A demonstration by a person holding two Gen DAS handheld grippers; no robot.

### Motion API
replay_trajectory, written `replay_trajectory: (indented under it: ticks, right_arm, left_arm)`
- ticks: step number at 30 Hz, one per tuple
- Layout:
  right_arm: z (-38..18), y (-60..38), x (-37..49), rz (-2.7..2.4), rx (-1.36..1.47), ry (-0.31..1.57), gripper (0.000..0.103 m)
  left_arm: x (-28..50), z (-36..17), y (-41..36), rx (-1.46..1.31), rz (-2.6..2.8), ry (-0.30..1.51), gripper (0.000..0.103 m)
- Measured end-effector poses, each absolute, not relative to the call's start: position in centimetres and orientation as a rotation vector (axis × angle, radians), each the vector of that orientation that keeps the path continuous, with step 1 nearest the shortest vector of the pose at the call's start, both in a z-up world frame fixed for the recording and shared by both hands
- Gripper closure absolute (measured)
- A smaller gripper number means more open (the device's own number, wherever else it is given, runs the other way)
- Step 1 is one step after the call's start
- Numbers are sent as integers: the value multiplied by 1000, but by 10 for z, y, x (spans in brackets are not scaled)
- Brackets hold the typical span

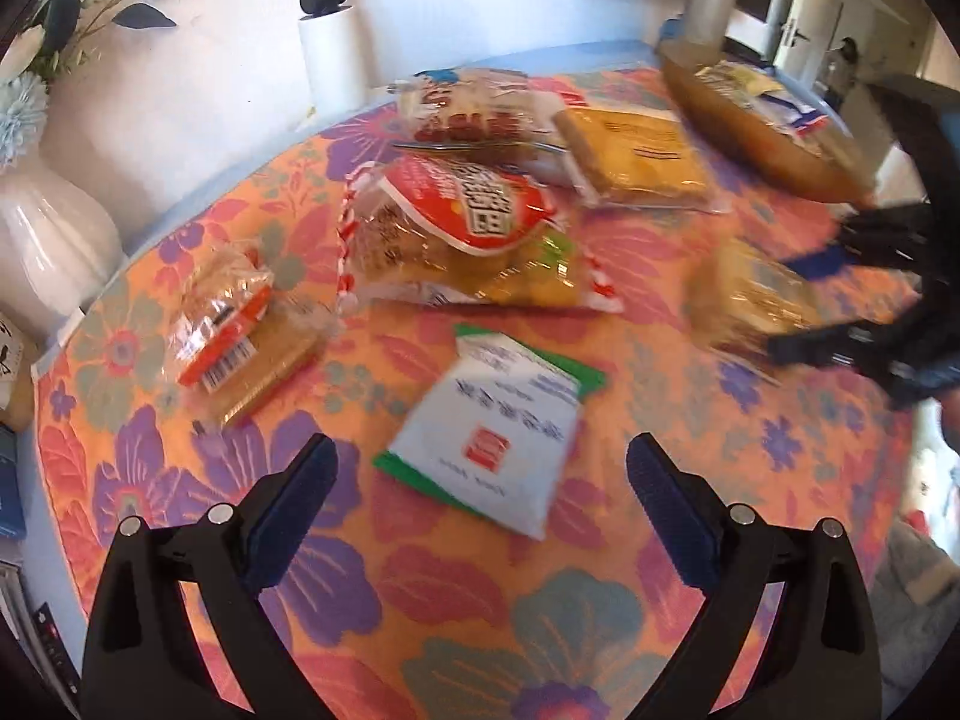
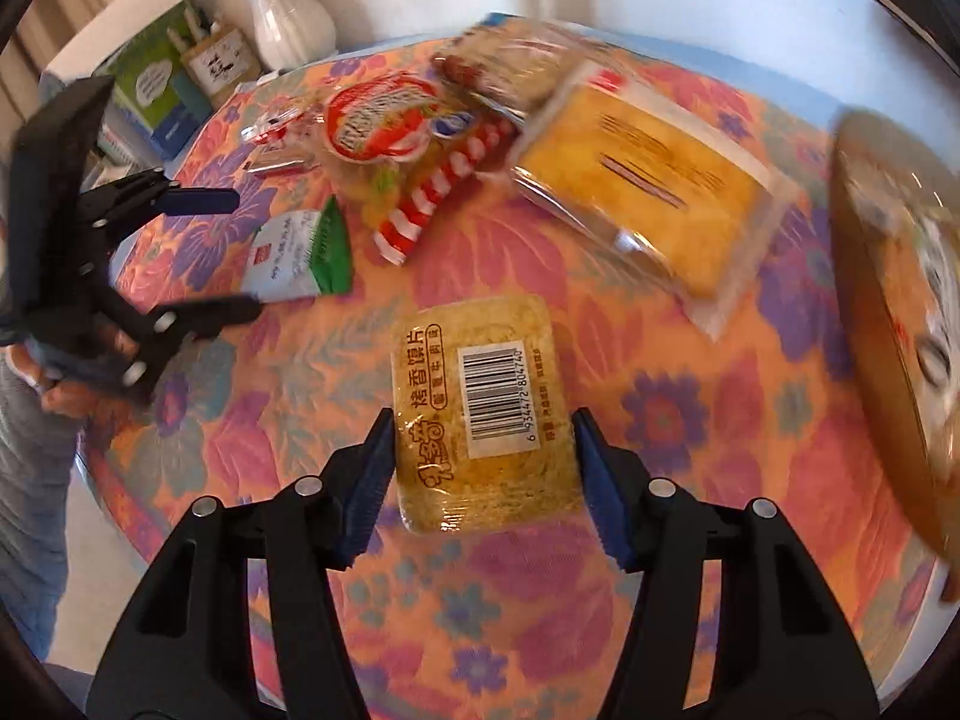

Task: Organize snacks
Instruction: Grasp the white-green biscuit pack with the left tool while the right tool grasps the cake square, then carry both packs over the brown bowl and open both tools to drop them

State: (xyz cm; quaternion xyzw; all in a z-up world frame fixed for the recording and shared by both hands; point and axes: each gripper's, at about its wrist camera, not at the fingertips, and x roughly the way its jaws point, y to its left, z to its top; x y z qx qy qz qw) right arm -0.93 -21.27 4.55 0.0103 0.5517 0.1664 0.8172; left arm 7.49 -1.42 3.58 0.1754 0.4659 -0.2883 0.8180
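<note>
Several snack packs lie on a round table with a flowered cloth (image 1: pixel 480 630). My left gripper (image 1: pixel 480 444) is open just above a white packet with green edges (image 1: pixel 498 420), which lies flat between its fingers. My right gripper (image 2: pixel 480 474) is shut on a yellow snack pack with a barcode (image 2: pixel 480 408), one pad on each long side. In the left wrist view that pack (image 1: pixel 750 288) and the right gripper (image 1: pixel 786 306) are blurred at the right. The right wrist view has the left gripper (image 2: pixel 246 255) over the white packet (image 2: pixel 294 258).
A brown woven tray (image 1: pixel 750 144) holding snacks sits at the far right (image 2: pixel 864 276). On the cloth lie a red-and-white bag (image 1: pixel 468 234), an orange cake pack (image 1: pixel 636 156), a clear bag with red print (image 1: pixel 474 114) and a small orange-labelled pack (image 1: pixel 240 324). A white vase (image 1: pixel 48 240) stands at the table's left edge.
</note>
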Motion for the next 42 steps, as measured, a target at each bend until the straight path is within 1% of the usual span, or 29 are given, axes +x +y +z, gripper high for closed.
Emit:
replay_trajectory:
  ticks: [4,5,6,7,9,12,13,14,15,16,17,19,21,25,29,31,35,42]
  right_arm:
    - [44,-222,-16,368,50,1167,43]
    - [44,-221,-16,375,41,1166,40]
    - [44,-221,-17,377,30,1165,33]
    - [44,-219,-18,372,0,1156,31]
    - [45,-214,-17,360,-57,1138,31]
    - [38,-208,-11,354,-86,1135,31]
    - [35,-205,-9,339,-106,1138,32]
    - [31,-203,-8,326,-124,1140,33]
    - [28,-203,-10,318,-133,1142,40]
    - [26,-201,-12,321,-133,1145,44]
    - [25,-200,-15,316,-143,1132,45]
    - [25,-194,-25,265,-208,1087,46]
    - [25,-194,-37,249,-223,1065,46]
    - [29,-207,-59,264,-137,1071,46]
    - [44,-238,-81,205,-16,1049,46]
    - [62,-266,-91,162,48,1015,46]
    - [108,-327,-107,61,124,914,46]
    - [166,-415,-90,-106,239,800,46]
  left_arm:
    - [97,12,-22,350,-602,1083,6]
    - [98,11,-23,353,-600,1077,6]
    - [96,12,-26,366,-606,1055,6]
    - [94,12,-28,368,-618,1052,7]
    - [88,12,-33,382,-637,1045,9]
    - [79,13,-39,417,-632,1023,18]
    - [76,15,-40,412,-633,1024,24]
    - [75,16,-41,409,-620,1020,32]
    - [72,18,-42,417,-589,1003,36]
    - [68,19,-43,432,-567,986,42]
    - [65,21,-47,443,-554,973,50]
    - [53,22,-53,468,-525,944,53]
    - [41,25,-56,453,-520,940,53]
    - [10,41,-61,418,-551,907,54]
    - [-26,75,-70,430,-579,834,54]
    - [-28,86,-85,429,-600,804,54]
    - [-31,127,-114,384,-670,733,54]
    - [3,179,-192,315,-779,653,54]
